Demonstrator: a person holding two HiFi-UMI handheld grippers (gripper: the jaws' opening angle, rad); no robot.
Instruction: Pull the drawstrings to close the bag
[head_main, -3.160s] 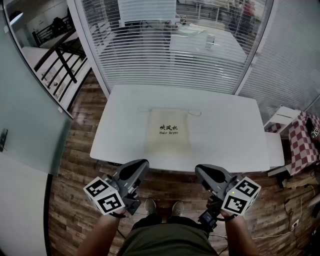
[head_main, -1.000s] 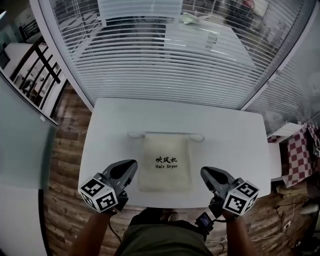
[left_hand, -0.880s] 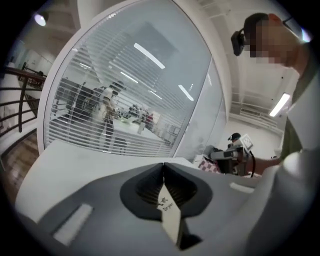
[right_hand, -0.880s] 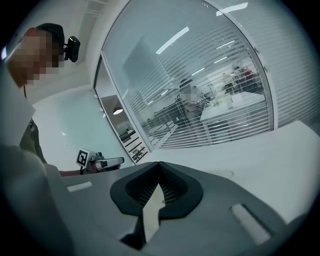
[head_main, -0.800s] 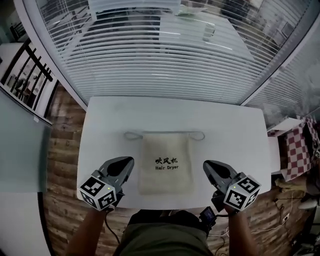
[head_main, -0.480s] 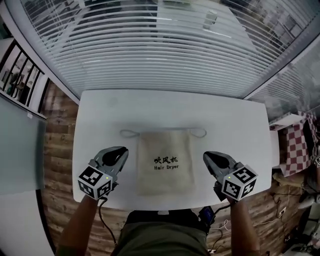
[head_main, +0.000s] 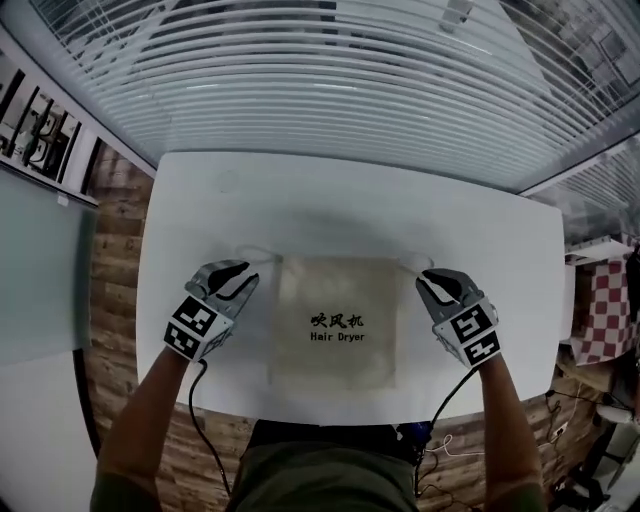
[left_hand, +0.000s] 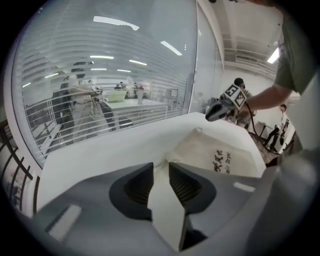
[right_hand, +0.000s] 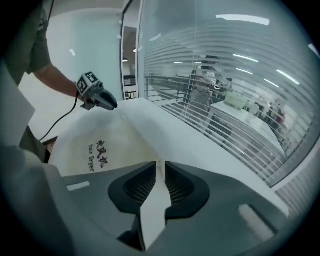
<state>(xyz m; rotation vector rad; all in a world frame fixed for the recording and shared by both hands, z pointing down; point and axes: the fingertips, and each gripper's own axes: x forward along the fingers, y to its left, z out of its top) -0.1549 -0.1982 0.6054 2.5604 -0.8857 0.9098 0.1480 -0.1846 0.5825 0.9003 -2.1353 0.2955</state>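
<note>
Poising my left claw (head_main: 243, 275), released, and right claw (head_main: 432, 283), just opening, both empty, beside a soft, light-looking cloth bag (head_main: 338, 300); I'd pinch its thin drawstring loops (head_main: 255, 251).

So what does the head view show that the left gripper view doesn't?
Only the head view: the marker cube on the left gripper, the person's left forearm and a checkered cloth. Only the left gripper view: that gripper's jaws slightly apart, gripping nothing, and people behind the blinds. Both: the Hair Dryer drawstring bag on the white table, and the right gripper, whose jaws have just been opening, with nothing between them.
</note>
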